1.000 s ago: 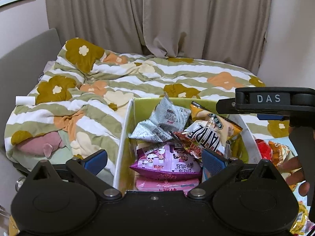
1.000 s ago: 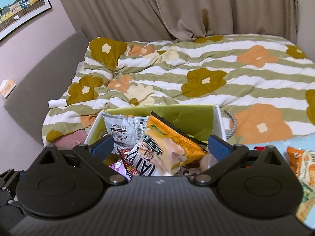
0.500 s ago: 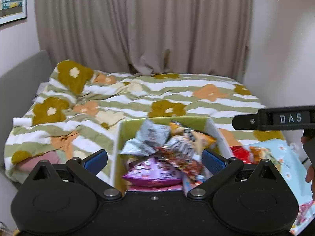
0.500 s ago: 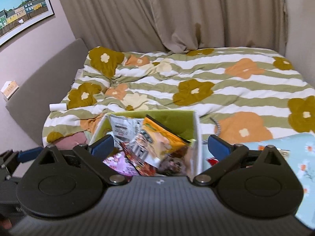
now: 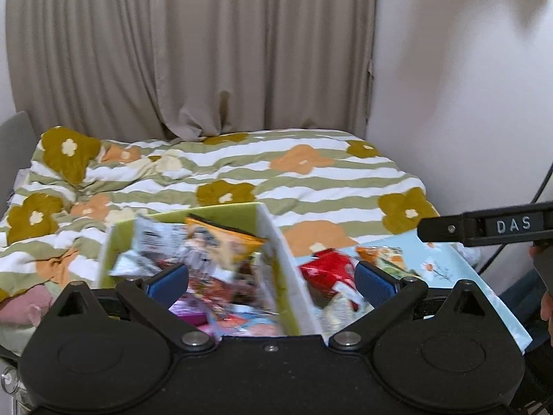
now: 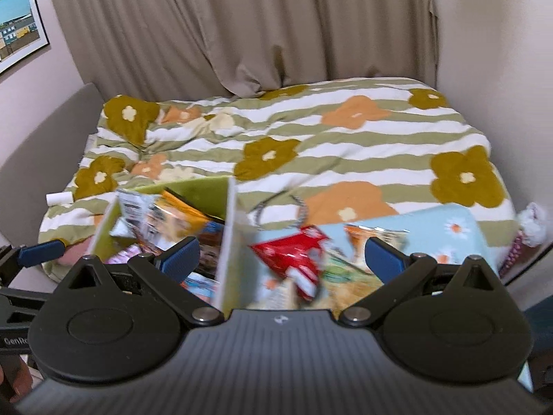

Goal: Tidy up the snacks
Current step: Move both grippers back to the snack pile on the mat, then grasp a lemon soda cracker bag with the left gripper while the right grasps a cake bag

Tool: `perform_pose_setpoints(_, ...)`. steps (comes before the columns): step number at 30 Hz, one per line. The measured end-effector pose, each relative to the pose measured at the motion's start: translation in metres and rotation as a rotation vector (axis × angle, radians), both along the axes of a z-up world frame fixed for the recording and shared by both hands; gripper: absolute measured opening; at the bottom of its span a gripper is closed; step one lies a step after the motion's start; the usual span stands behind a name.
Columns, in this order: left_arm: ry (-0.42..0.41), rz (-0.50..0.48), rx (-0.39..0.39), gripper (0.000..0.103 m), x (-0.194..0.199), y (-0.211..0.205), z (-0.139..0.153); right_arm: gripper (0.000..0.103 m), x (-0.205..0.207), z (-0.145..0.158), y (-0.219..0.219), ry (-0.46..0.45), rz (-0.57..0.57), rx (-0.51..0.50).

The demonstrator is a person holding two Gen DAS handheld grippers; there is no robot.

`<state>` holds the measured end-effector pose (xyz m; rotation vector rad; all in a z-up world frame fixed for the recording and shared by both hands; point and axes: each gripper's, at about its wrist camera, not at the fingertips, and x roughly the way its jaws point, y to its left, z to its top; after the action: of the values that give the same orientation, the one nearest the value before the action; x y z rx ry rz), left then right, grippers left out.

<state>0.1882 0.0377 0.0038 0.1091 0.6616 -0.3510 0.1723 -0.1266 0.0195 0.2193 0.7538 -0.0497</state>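
Note:
A green-lined box (image 5: 273,242) (image 6: 226,228) stands on the bed, full of snack bags, with a silver bag (image 5: 152,245) and an orange bag (image 5: 224,242) on top. A red snack bag (image 5: 328,269) (image 6: 293,252) and other packets lie to its right on a light blue floral cloth (image 5: 442,266) (image 6: 449,224). My left gripper (image 5: 271,278) is open and empty, above the box's right wall. My right gripper (image 6: 281,259) is open and empty, above the red bag. The view is motion-blurred.
A green-striped floral duvet (image 5: 242,173) covers the bed. Beige curtains (image 5: 190,52) hang behind it and a white wall (image 5: 449,86) stands at the right. A grey headboard (image 6: 41,145) and a framed picture (image 6: 17,24) are at the left.
Both grippers have pulled back, risen and swung to the right. The box now sits lower left in both views, and the red bag and blue cloth have come into view.

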Motion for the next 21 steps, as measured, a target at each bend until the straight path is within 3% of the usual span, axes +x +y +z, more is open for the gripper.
perform_pose_setpoints(11,0.04,-0.019,0.045,0.103,0.003,-0.099,-0.033,0.103,-0.018,-0.043,-0.108,0.103,0.0,0.015)
perform_pose_setpoints(21,0.076,-0.082,0.162,0.103,0.019,-0.18,-0.098,0.103,0.025,-0.094,-0.172,0.157,0.031,0.064)
